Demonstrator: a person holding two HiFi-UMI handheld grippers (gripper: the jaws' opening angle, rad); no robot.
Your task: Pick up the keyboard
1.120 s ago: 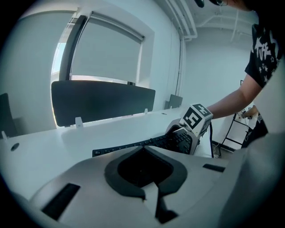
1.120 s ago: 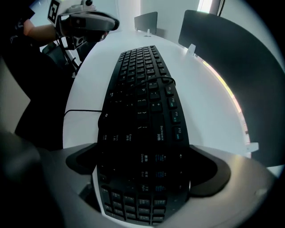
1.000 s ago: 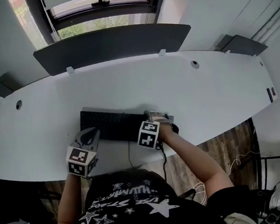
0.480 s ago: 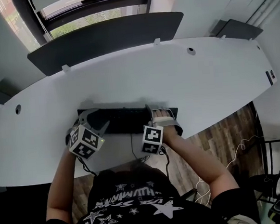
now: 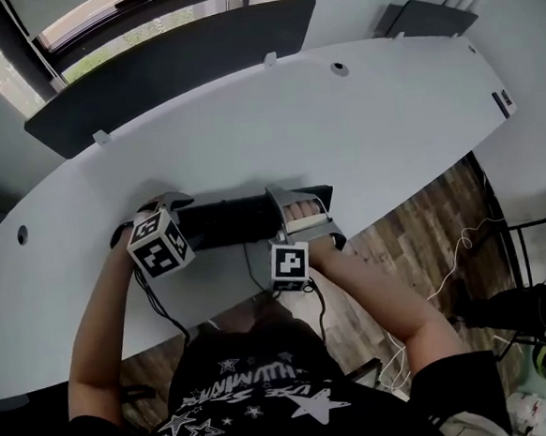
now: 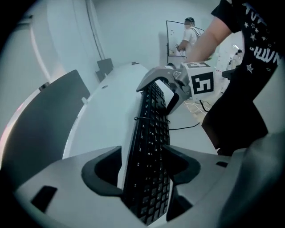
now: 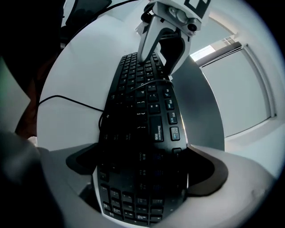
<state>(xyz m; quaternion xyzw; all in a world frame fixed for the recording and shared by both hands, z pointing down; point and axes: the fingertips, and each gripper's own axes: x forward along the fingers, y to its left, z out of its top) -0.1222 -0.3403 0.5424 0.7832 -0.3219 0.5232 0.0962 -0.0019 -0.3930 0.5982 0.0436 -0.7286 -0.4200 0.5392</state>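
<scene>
A black keyboard (image 5: pixel 231 220) lies along the front of the white curved desk (image 5: pixel 370 129). My left gripper (image 5: pixel 163 217) is at its left end, jaws opening. The keyboard (image 6: pixel 149 147) runs between the pads, which stand close at its long edges without a visible squeeze. My right gripper (image 5: pixel 301 215) holds the right end. In the right gripper view the keyboard (image 7: pixel 142 124) fills the gap, and both pads sit against its edges. Each gripper view shows the other gripper at the far end: the right gripper (image 6: pixel 162 91) and the left gripper (image 7: pixel 158 53).
A dark divider panel (image 5: pixel 166 56) stands along the desk's back edge below a window. The keyboard's cable (image 5: pixel 255 270) hangs over the front edge near my body. Wooden floor (image 5: pixel 416 239) shows at the right. A person (image 6: pixel 191 33) stands far off in the room.
My left gripper came up from the desk's front edge to the keyboard's left end, rolled over, and opened its jaws around it. The right gripper stayed on the right end.
</scene>
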